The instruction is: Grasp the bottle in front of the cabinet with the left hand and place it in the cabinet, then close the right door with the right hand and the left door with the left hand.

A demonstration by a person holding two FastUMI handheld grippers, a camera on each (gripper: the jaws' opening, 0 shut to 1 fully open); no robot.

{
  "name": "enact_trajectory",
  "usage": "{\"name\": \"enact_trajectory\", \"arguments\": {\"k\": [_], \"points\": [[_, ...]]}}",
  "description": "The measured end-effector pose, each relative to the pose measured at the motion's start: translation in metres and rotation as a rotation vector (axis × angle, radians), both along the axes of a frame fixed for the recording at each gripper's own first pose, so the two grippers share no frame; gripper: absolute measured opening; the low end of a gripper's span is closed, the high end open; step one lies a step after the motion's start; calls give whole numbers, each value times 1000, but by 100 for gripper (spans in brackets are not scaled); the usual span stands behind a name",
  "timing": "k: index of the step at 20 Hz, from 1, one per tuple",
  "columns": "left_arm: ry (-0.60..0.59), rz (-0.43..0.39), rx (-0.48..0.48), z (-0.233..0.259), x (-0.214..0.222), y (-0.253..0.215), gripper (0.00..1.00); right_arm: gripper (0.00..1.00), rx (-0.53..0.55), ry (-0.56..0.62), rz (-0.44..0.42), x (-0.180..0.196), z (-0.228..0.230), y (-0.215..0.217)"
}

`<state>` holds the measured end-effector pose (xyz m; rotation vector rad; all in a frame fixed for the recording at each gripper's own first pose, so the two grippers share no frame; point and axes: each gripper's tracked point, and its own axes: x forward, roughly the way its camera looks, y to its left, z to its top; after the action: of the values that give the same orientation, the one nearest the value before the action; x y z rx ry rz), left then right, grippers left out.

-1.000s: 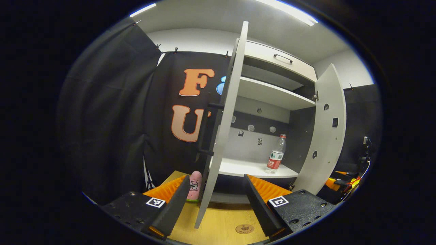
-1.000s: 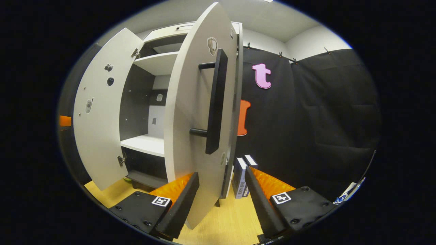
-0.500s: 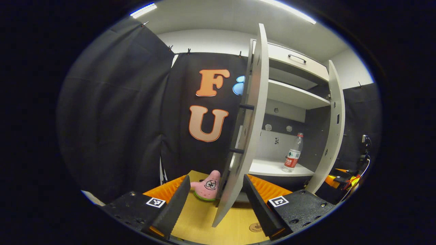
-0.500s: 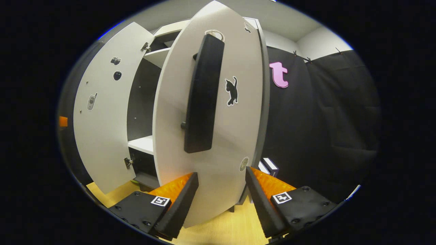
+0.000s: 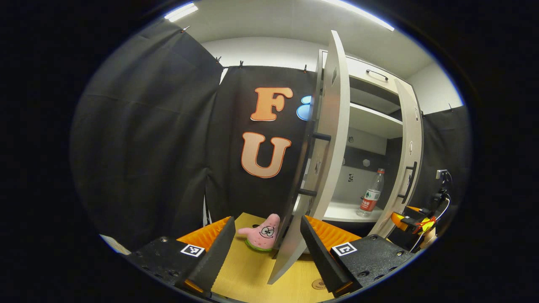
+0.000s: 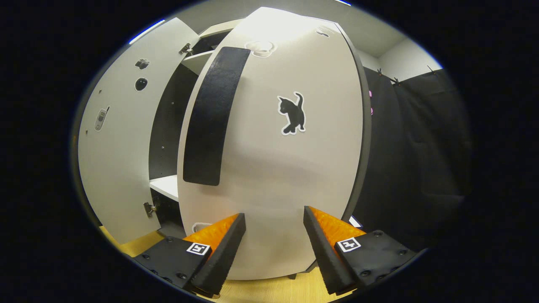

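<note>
Left gripper (image 5: 266, 248): mine, fingers spread and empty, swung leftward since a second ago; the plush star (image 5: 262, 234) now shows whole on the table (image 5: 252, 273).
Left door (image 5: 324, 168): still ajar, seen edge-on.
Bottle (image 5: 370, 198): upright on the cabinet's lower shelf (image 5: 343, 212), unmoved.
Right door (image 6: 278, 160): swung much nearer shut than a second ago; whether it has fully closed I cannot tell.
Right gripper (image 6: 273, 248): mine, fingers apart, tips close against the door face.
</note>
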<state>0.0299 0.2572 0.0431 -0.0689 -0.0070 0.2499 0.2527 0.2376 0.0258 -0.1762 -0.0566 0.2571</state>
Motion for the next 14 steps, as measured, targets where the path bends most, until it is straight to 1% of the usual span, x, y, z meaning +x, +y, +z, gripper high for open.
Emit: {"name": "enact_trajectory", "arguments": {"k": [4, 10, 14], "points": [[2, 12, 1, -1, 6, 5, 95, 94, 25, 21, 1, 10, 0, -1], [23, 37, 3, -11, 14, 19, 95, 94, 27, 22, -7, 25, 2, 9], [36, 32, 6, -16, 22, 21, 95, 94, 43, 33, -7, 35, 1, 9]]}}
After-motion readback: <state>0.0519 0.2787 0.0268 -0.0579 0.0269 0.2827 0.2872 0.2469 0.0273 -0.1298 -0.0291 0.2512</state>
